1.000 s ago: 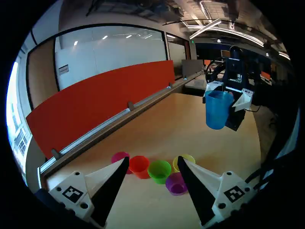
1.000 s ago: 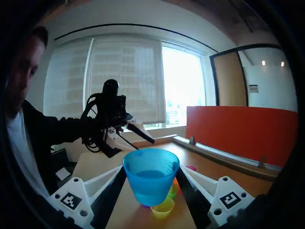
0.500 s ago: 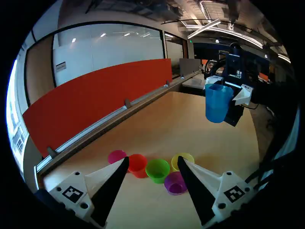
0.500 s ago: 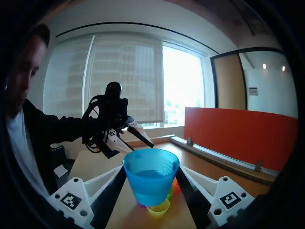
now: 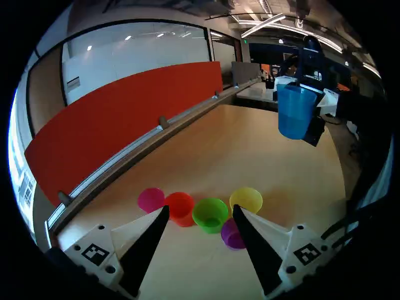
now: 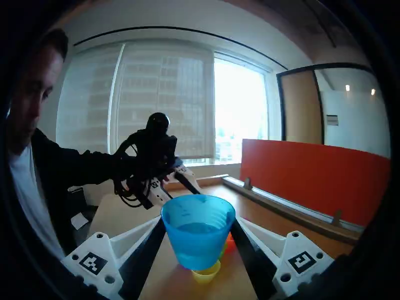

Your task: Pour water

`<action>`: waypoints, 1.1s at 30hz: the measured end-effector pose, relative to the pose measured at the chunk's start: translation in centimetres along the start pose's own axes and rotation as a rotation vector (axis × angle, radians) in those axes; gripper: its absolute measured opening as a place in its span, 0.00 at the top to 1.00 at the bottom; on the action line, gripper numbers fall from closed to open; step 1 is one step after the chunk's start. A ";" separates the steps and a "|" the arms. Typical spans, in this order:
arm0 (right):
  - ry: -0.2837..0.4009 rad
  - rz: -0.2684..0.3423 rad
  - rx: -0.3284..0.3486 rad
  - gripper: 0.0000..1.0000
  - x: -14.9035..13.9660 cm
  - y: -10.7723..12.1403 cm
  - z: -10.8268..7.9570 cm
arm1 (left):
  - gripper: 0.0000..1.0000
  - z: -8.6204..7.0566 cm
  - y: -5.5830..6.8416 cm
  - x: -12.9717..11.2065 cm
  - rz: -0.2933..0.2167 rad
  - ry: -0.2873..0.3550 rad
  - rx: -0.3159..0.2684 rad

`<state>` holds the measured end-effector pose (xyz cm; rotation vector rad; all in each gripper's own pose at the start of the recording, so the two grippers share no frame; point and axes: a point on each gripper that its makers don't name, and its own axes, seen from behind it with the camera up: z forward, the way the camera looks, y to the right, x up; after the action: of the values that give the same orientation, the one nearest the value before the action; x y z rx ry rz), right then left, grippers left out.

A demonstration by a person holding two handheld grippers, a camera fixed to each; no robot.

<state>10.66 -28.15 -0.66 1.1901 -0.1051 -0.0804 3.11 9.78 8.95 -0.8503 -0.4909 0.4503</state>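
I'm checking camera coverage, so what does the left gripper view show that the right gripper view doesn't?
The left gripper view adds the pink cup and purple cup. The right gripper view adds the water's surface inside the blue cup, a person's sleeve and the bright window. Both share the blue cup, yellow cup and orange partition.

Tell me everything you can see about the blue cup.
The blue cup looks like translucent plastic, tapered, with faint rings inside. It stands upright, partly filled with water, clamped on both sides by the right tongs and held in the air above the wooden desk, over a yellow cup.
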 end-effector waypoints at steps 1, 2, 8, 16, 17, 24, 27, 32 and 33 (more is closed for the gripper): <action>0.000 0.000 0.000 0.10 0.0 0.0 0.0 | 0.06 0.3 0.1 -0.1 0.005 -0.010 -0.003; 0.000 -0.001 0.000 0.10 -0.1 0.1 -0.1 | 0.06 0.5 0.1 -0.3 0.012 -0.022 -0.006; 0.000 -0.001 -0.001 0.10 0.0 0.1 -0.3 | 0.06 2.2 0.9 -0.9 0.032 -0.072 -0.037; -0.004 -0.005 0.000 0.10 -0.1 0.1 -0.6 | 0.06 4.7 1.4 -1.5 0.057 -0.113 -0.047; -0.004 -0.005 0.000 0.10 -0.2 0.1 -0.7 | 0.06 5.0 1.3 -1.5 0.056 -0.115 -0.045; -0.007 -0.002 -0.005 0.10 -0.6 0.4 -1.2 | 0.06 7.1 1.6 -2.1 0.059 -0.139 -0.053; -0.008 -0.001 -0.010 0.10 -0.9 0.8 -1.4 | 0.06 8.0 1.8 -2.4 0.073 -0.153 -0.057; -0.006 0.006 -0.015 0.10 -1.1 1.1 -1.7 | 0.06 9.2 2.1 -2.6 0.078 -0.165 -0.065; -0.006 0.008 -0.015 0.10 -1.1 1.2 -1.7 | 0.06 9.4 2.1 -2.6 0.079 -0.168 -0.067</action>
<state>9.76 -25.98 -0.25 1.1743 -0.1138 -0.0779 -4.76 15.16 11.94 -0.9026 -0.6318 0.5836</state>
